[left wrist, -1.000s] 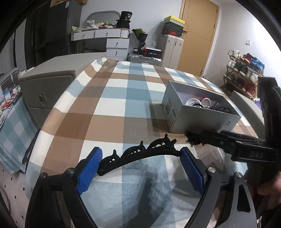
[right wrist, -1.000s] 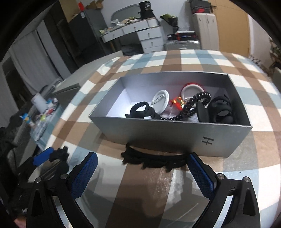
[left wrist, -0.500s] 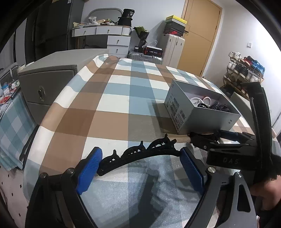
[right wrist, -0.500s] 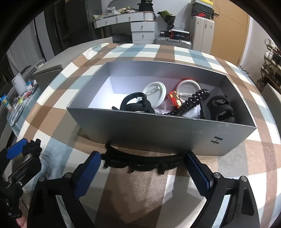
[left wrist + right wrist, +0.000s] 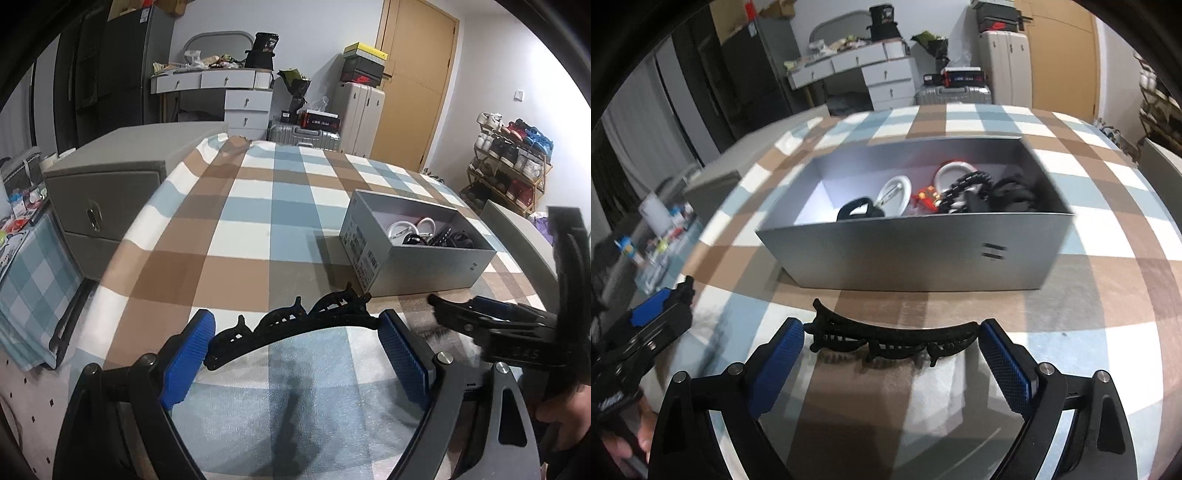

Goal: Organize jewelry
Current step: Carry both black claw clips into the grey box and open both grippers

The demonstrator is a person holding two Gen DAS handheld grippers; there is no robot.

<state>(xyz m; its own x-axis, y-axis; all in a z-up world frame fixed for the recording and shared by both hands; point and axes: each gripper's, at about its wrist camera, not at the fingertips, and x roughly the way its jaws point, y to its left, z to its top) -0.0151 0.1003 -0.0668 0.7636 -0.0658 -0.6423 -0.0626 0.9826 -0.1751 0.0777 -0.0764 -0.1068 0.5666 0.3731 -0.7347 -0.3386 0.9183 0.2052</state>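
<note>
Each pair of jaws held a black hair clip spanning its blue pads: the left gripper point(image 5: 295, 347) clamped one clip point(image 5: 291, 328), the right gripper point(image 5: 892, 350) another point(image 5: 894, 341). Just ahead of the right jaws sat the grey box point(image 5: 923, 251) of trinkets on the checked surface point(image 5: 236, 240).
</note>
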